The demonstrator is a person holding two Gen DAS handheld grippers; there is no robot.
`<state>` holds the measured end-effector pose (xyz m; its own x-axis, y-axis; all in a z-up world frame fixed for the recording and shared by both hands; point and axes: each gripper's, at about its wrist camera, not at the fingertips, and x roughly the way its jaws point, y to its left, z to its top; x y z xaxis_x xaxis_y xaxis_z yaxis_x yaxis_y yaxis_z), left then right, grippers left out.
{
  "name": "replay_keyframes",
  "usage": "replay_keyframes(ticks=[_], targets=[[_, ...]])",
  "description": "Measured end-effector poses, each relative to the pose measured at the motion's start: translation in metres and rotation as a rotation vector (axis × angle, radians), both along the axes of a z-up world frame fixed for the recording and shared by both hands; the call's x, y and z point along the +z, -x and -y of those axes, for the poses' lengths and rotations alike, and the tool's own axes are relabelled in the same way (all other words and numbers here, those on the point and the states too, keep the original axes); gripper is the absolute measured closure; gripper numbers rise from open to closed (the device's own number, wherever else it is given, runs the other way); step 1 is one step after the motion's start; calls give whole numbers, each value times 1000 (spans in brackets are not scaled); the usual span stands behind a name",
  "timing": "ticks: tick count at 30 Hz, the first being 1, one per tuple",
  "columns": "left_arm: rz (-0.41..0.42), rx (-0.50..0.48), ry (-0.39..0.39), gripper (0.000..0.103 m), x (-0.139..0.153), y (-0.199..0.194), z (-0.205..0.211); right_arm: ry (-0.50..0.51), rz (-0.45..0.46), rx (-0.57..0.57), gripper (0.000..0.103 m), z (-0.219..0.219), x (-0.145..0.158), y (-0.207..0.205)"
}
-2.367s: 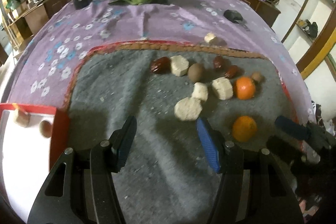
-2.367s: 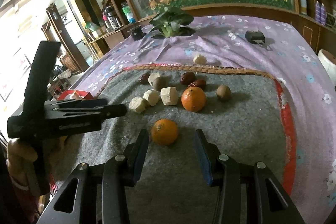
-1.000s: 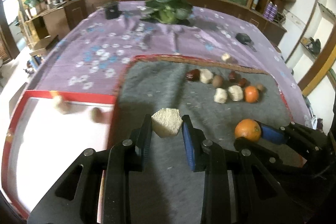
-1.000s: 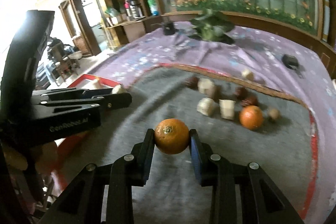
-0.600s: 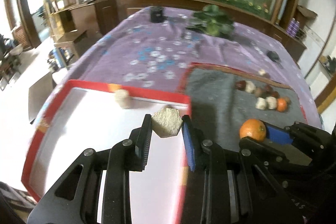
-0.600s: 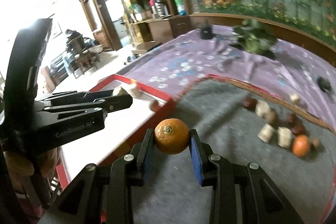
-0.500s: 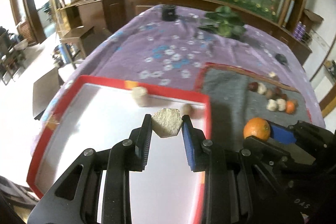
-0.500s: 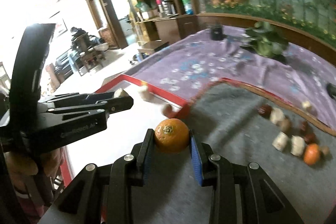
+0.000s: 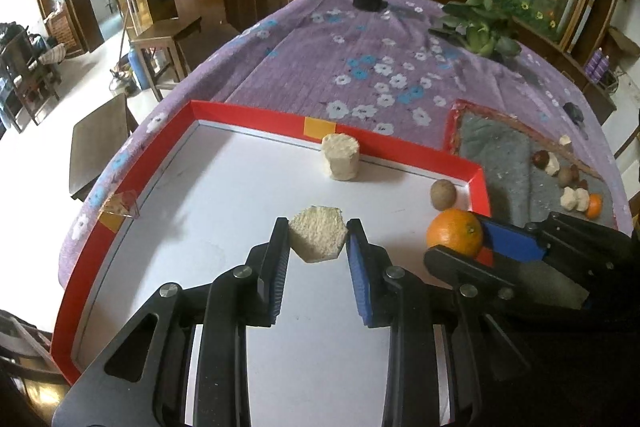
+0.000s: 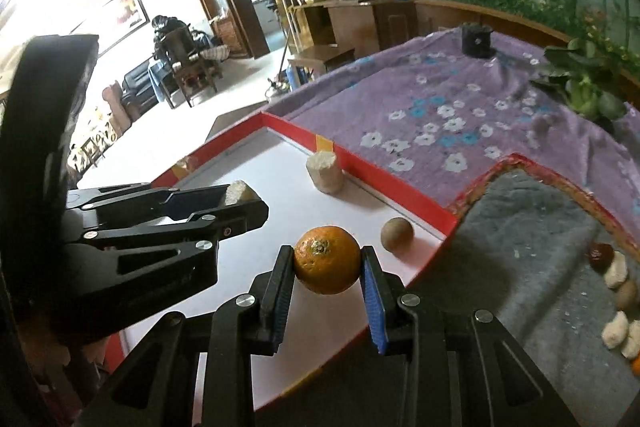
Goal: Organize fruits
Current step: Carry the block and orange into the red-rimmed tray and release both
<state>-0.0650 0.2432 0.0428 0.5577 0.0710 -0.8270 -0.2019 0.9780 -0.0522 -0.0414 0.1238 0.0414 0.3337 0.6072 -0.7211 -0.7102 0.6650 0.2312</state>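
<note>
Left gripper (image 9: 318, 239) is clamped on a pale hexagonal chunk (image 9: 317, 239); the chunk sits right at the fingertips, both pads pressed flat against opposite faces, its rough top face towards the camera; it hangs above the white floor of the red-rimmed tray (image 9: 256, 115), roughly over the tray's middle; whether it touches the floor cannot be told.

Right gripper (image 10: 327, 271) is clamped on an orange (image 10: 327, 259); the fruit is held between the pad tips, stem scar facing up and towards the camera, bulging past the fingers on the far side; it hangs over the tray's near right part, close to the red side wall that borders the grey mat (image 10: 532, 239); seen from the left wrist, the same orange (image 9: 455, 232) sits just right of the chunk, with the blue pad behind it.

Already lying in the tray: a pale cylindrical piece (image 9: 340, 161) standing upright against the far wall, below the yellow tape patch; a small brown round fruit (image 9: 443, 193) in the far right corner, just beyond the held orange and apart from it.

On the grey mat, well apart from both grippers: a loose cluster of remaining fruits (image 9: 568, 183), pale chunks, dark red pieces, a brown one, one further orange; mat and tray lie on a purple flowered cloth (image 9: 360, 59).
</note>
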Motion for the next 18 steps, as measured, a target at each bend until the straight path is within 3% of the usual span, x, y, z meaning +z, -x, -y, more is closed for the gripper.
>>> replay_keyframes(ticks=[10,12,14,18], targets=[[-39,36,35,75,-13,-3,-5,51,8,19,71,-10,-14,-2],[-46,46,33,69,-13,-3,-5,62,15,31,70,-12,-14,0],[-37,59,39,46,-12,-2,-7,61,9,38,69,-12,-14,2],[-14,81,29,42,-5,3,-8,30,11,44,60,-7,-11,7]])
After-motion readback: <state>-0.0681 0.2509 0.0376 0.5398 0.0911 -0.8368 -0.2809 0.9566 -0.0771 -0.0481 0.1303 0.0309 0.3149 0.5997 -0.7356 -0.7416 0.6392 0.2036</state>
